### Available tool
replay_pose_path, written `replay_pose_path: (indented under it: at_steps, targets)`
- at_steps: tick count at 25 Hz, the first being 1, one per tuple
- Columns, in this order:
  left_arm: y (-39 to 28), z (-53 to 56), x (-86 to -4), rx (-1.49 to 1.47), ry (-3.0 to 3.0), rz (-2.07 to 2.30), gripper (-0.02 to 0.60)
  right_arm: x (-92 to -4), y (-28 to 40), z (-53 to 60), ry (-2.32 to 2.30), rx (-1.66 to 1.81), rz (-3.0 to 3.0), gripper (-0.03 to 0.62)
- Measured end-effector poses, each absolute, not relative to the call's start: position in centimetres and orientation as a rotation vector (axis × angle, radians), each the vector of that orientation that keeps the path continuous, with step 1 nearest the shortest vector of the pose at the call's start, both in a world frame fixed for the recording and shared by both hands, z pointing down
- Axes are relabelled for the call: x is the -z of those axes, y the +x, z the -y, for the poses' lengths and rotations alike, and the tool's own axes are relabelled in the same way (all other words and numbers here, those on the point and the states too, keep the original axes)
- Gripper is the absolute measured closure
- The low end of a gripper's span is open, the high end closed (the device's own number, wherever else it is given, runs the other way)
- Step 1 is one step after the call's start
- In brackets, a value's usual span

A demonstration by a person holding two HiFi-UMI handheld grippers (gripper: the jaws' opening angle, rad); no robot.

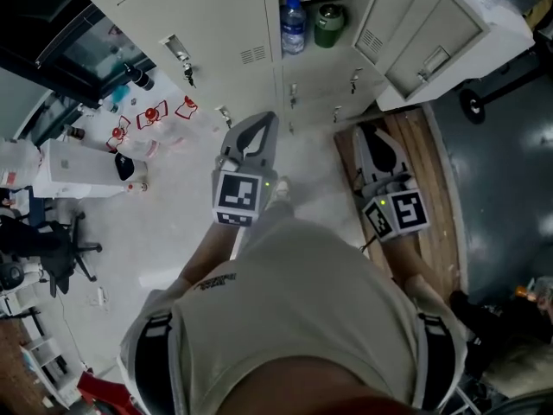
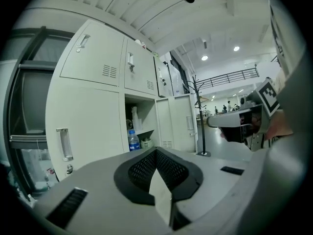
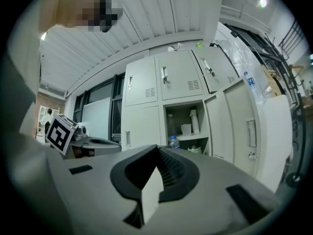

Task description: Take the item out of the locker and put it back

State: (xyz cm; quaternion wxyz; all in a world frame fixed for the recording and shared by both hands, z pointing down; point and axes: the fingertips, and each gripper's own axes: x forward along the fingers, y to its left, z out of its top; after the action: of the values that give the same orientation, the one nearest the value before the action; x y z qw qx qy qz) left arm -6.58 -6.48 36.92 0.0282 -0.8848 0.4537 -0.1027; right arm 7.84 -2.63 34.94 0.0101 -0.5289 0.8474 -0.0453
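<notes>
Straight ahead of both grippers stands the open locker (image 1: pixel 279 15), and neither tool has reached it. Left gripper (image 1: pixel 257 121) first: its own view shows the two jaws pressed together into a single wedge (image 2: pixel 156 151), with nothing caught between them and nothing touching the tips. Same story on the right gripper (image 1: pixel 373 133), whose jaws are fully closed on themselves (image 3: pixel 157 147), holding nothing.

Well beyond the tips, inside the open compartment, a water bottle (image 1: pixel 293 26) with a blue label stands upright on the lower shelf. Just beside it, on the side nearer the right gripper, sits a green jar (image 1: pixel 328 24). From the left gripper view the bottle (image 2: pixel 133 140) and the jar (image 2: pixel 145 143) show just above the jaw line; from the right gripper view the bottle (image 3: pixel 173 142) peeks over the jaws with the jar (image 3: pixel 194 150) next to it. Higher up, on the shelf above, are a white spray bottle (image 3: pixel 194 120) and a cup (image 3: pixel 186 129). The locker door (image 1: pixel 415 24) hangs swung wide, off to the right gripper's outer side. The two grippers hover side by side, both pointing at the locker, well apart from everything in it.
</notes>
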Motion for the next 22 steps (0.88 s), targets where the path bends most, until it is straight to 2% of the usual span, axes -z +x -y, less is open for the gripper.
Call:
replay_pose_path:
  at_steps: [11,22]
  targets:
    - [-7.0,16.4,-35.1,0.26,-2.785,-1.271,0.568,-33.1,6.6,12.8,-1.758,0.056,-2.578,0.591]
    - [-6.3,20.3,-33.1,0.189,-2.797,-1.209,0.568,-32.3,5.9,16.8,-1.789,0.012,-2.575,0.591]
